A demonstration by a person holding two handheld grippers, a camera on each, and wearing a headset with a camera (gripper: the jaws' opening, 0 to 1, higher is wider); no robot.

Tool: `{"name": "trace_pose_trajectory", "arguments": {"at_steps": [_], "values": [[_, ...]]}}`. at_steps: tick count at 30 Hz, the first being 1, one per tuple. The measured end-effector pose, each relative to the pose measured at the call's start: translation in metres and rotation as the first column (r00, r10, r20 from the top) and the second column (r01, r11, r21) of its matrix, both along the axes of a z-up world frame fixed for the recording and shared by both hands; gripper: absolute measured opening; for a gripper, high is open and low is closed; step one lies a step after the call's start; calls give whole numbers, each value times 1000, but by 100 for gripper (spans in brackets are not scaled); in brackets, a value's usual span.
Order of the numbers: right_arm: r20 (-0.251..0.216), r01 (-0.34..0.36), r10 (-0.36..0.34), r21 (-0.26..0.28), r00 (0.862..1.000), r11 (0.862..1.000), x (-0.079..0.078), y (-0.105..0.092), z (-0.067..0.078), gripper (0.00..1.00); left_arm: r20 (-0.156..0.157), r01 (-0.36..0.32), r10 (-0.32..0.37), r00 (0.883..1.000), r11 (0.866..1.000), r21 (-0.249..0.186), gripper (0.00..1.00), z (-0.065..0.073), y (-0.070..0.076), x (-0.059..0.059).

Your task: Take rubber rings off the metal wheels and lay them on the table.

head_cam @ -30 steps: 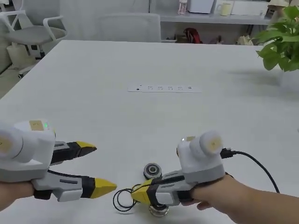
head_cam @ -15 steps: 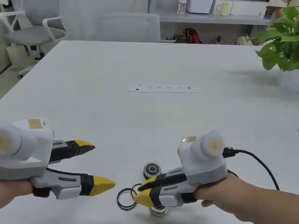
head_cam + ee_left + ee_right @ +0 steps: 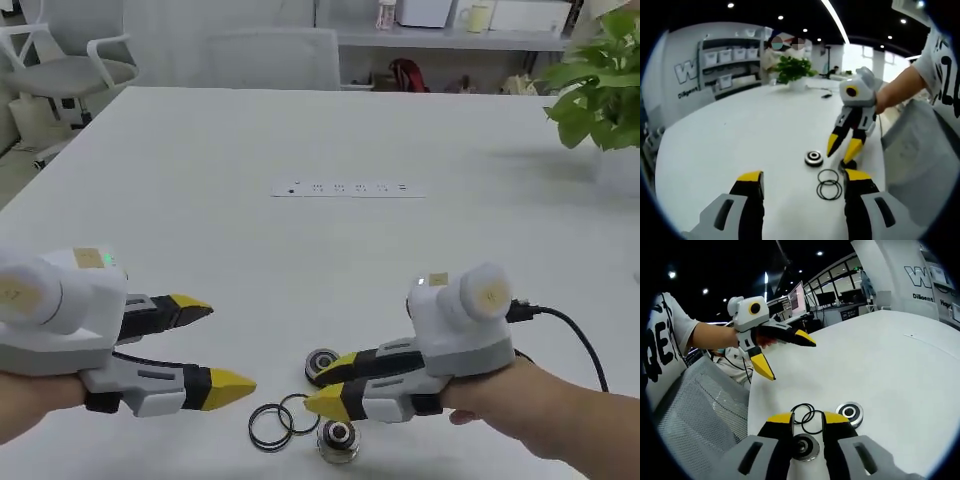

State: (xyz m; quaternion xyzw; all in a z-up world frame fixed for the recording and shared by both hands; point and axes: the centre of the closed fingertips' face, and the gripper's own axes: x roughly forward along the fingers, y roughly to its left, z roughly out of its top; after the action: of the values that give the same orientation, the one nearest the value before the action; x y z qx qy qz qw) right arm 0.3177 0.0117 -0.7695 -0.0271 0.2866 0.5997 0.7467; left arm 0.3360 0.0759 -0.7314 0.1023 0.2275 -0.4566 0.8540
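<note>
A: What's changed in the last second?

B: The right gripper has drawn up and to the right, off the near wheel, which it was covering. Jaws a narrow gap apart, nothing in them.

A: And the rings?

B: Two rubber rings lie loose and overlapping on the desk, just left of that wheel. The wheel looks bare metal now.

A: So that one's finished?

B: Likely. The far wheel, just behind, shows a dark band round its rim, probably rubber still to come off.

A: Left side?

B: The left gripper hovers near the rings, jaws wide apart, empty.
</note>
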Motion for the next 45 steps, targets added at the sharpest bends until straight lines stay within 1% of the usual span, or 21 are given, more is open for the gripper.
{"name": "trace_pose_trajectory", "arguments": {"at_steps": [3, 8, 11, 17, 24, 28, 35, 41, 45], "values": [[9, 22, -22, 2, 1000, 1000, 7, -6, 2, 19, 1, 8, -8, 1000, 1000, 3, 65, -1, -4, 2], [36, 58, -58, -11, 998, 998, 19, -17, 1, 20, -4, 28, -28, 1000, 1000, 13, 64, -6, -12, 6], [53, 79, -78, -21, 996, 997, 26, -22, -3, 21, -10, 33, -33, 999, 999, 12, 64, -9, -16, 8], [80, 111, -106, -54, 991, 992, 36, -28, -16, 22, -24, 37, -37, 999, 999, 18, 62, -17, -24, 14], [88, 115, -108, -83, 990, 990, 41, -32, -29, 21, -46, 45, -44, 998, 999, 28, 59, -31, -33, 21], [87, 114, -107, -84, 990, 990, 42, -31, -31, 20, -51, 57, -55, 997, 998, 33, 57, -36, -39, 22], [90, 114, -105, -92, 990, 989, 45, -28, -38, 18, -60, 65, -63, 996, 997, 29, 53, -42, -50, 26], [93, 99, -90, -97, 992, 990, 43, -27, -40, 16, -65, 82, -80, 995, 996, 29, 48, -46, -60, 27], [89, 102, -94, -94, 992, 990, 43, -27, -41, 15, -64, 86, -84, 994, 996, 27, 44, -47, -65, 27]]}}
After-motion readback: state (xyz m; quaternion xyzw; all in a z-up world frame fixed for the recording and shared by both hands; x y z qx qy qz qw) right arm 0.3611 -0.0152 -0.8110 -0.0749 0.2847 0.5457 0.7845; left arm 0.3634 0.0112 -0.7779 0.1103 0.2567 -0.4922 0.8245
